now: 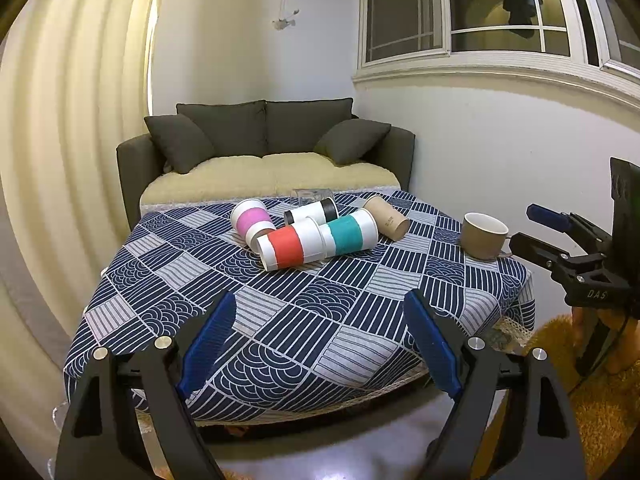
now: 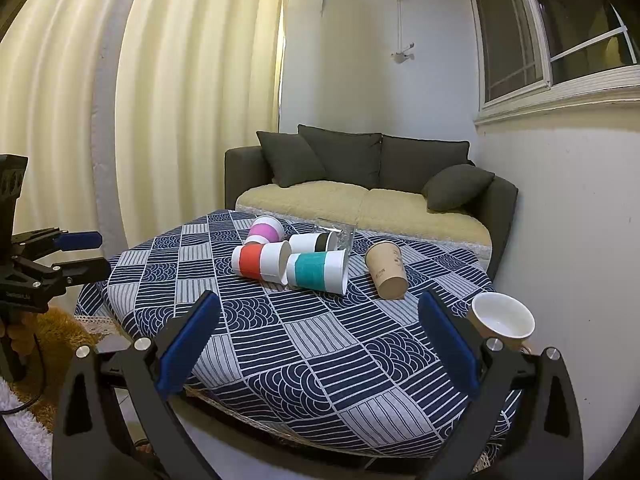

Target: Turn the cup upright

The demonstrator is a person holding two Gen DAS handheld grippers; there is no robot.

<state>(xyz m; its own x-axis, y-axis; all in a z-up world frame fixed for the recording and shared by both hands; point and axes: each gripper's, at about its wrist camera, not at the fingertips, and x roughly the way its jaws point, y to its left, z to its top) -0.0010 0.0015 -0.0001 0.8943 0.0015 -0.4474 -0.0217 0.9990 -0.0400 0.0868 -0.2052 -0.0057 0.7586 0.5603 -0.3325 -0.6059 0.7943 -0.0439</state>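
Several cups lie on their sides mid-table: a red-banded cup (image 1: 290, 249) (image 2: 262, 261), a teal-banded cup (image 1: 350, 233) (image 2: 318, 271), a pink-banded cup (image 1: 252, 220) (image 2: 266, 232), a black-banded cup (image 1: 312, 211) (image 2: 314, 242) and a brown paper cup (image 1: 387, 216) (image 2: 386, 274). A tan mug (image 1: 483, 235) (image 2: 502, 320) stands upright at the table's right edge. My left gripper (image 1: 320, 344) is open and empty over the near table edge. My right gripper (image 2: 320, 344) is open and empty, with the mug just past its right finger.
A blue and white patterned cloth covers the table (image 1: 280, 344) (image 2: 320, 360). A clear glass (image 1: 312, 196) (image 2: 336, 234) sits behind the cups. A dark sofa (image 1: 264, 148) (image 2: 368, 172) stands behind the table. Each gripper shows in the other's view, the right one (image 1: 540, 232) and the left one (image 2: 80, 252).
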